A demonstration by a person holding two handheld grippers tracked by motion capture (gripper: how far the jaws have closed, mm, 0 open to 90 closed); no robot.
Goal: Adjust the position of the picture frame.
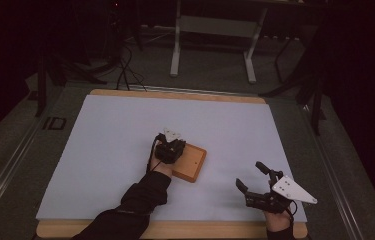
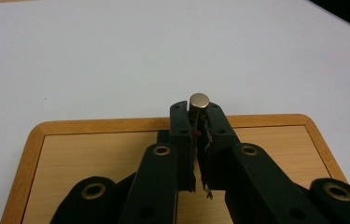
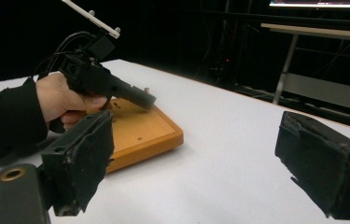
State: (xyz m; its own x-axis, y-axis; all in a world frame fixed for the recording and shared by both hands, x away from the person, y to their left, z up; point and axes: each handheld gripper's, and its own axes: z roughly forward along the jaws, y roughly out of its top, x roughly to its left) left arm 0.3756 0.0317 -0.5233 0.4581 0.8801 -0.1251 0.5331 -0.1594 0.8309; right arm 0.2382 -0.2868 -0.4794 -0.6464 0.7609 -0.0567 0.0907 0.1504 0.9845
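While over wooden board [image 2: 116,154]: left jaws clamp metal peg [image 2: 199,101] | right jaws wide, empty

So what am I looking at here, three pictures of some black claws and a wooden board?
There is no robot: a person holds a hand-held claw tool in each hand. One camera looks down from above; the other two ride on the tools and look along their fingers. On the white table lies a wooden board. The left gripper, over the board, is shut on a small metal pin, which stands up between its fingertips. The right gripper is open and holds nothing, near the table's front edge. The view from it also shows the other hand.
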